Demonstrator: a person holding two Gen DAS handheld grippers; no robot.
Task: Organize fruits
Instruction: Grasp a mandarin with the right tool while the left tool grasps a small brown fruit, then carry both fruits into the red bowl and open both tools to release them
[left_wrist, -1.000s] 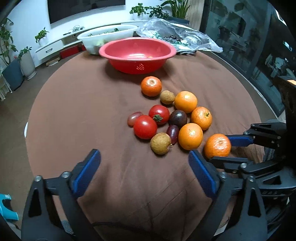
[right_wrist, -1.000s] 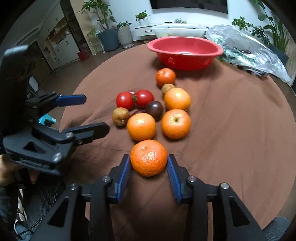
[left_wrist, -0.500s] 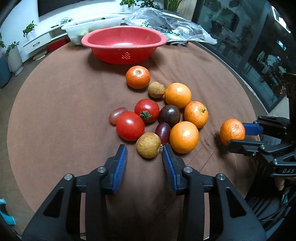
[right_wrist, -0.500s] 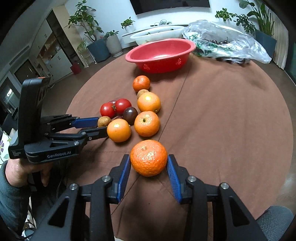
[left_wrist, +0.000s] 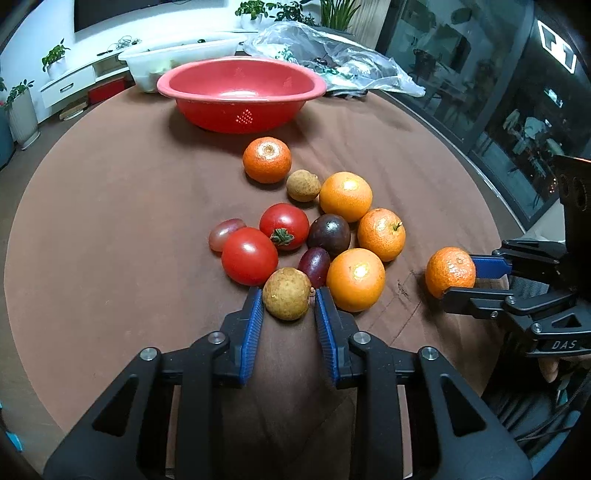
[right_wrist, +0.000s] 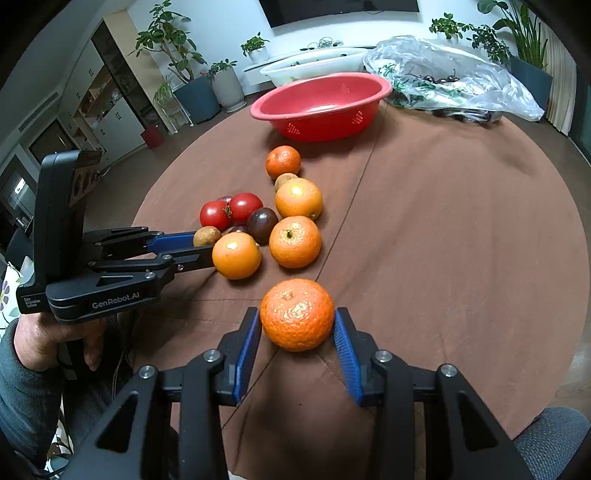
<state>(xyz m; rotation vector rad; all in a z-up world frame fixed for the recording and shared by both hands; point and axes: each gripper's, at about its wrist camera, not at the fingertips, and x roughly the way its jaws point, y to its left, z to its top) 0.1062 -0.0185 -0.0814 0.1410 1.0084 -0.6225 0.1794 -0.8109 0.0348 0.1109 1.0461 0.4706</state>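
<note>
A cluster of fruit lies on the brown table: several oranges, two red tomatoes (left_wrist: 249, 255), dark plums and brown round fruits. My left gripper (left_wrist: 287, 301) is shut on the nearest brown round fruit (left_wrist: 286, 293), still among the cluster; it also shows in the right wrist view (right_wrist: 205, 236). My right gripper (right_wrist: 297, 326) is shut on a bumpy mandarin (right_wrist: 297, 314), held apart to the right of the cluster, also seen in the left wrist view (left_wrist: 450, 272). A red bowl (left_wrist: 240, 96) stands beyond the fruit.
A white tub (left_wrist: 177, 59) and a clear plastic bag of produce (left_wrist: 332, 55) sit at the table's far edge behind the red bowl. The round table's edge curves close on the right, by dark glass panels. Potted plants and cabinets stand off the table.
My left gripper moved forward to the cluster and closed from wide open onto the brown round fruit. My right gripper lifted the mandarin and drew it away to the right.
</note>
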